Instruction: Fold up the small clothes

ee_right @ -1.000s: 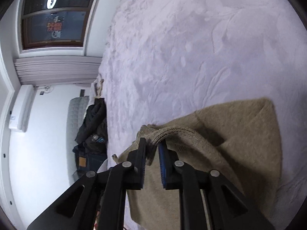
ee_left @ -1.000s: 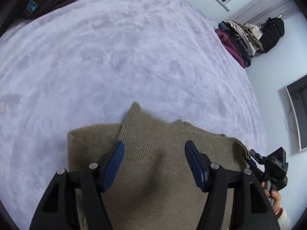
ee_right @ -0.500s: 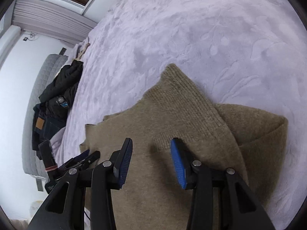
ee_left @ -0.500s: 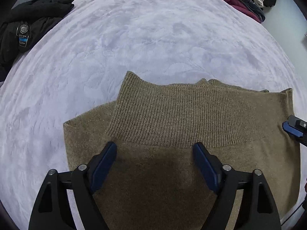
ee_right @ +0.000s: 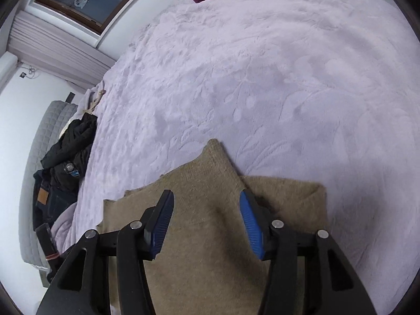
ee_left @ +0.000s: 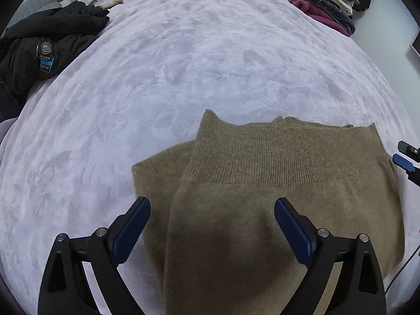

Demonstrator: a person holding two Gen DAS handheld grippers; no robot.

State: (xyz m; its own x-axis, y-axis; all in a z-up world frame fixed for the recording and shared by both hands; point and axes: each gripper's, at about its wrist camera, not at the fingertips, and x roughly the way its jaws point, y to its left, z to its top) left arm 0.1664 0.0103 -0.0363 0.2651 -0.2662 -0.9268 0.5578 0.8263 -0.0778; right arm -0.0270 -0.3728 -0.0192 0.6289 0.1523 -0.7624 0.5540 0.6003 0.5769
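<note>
- The olive-brown fuzzy knitted sweater (ee_left: pixel 275 210) lies flat on the pale lilac plush bedspread (ee_left: pixel 183 65), at the near side of the bed, right under both tools.
- It looks to me like a fold has just been laid down: the ribbed hem band (ee_left: pixel 283 155) sits doubled over the body, and a lower layer of the same knit sticks out beyond it on one side.
- The left gripper (ee_left: pixel 212 225) hangs above the cloth with its blue pads spread wide and opening further; there is nothing pinched between them, only sweater lying underneath.
- The right gripper (ee_right: pixel 207 218) is likewise clear of the knit, its jaws about half apart and widening, with no cloth caught between them.
- So I judge this to be the let-go at the end of one fold.
- The next move probably calls for taking two fresh corners or one side edge, with both claws biting through all the layers so the stack does not slide apart.
- In the left wrist view the ribbed band runs across the picture from left to right, and that is the bundle's long axis; the band's free edge faces away, towards the far side of the bed.
- A pointed corner of the ribbing (ee_right: pixel 215 144) juts out past the rest, so the edges are not quite square.
- A stack of folded clothes (ee_left: pixel 325 5) sits at the far corner, well apart.
</note>
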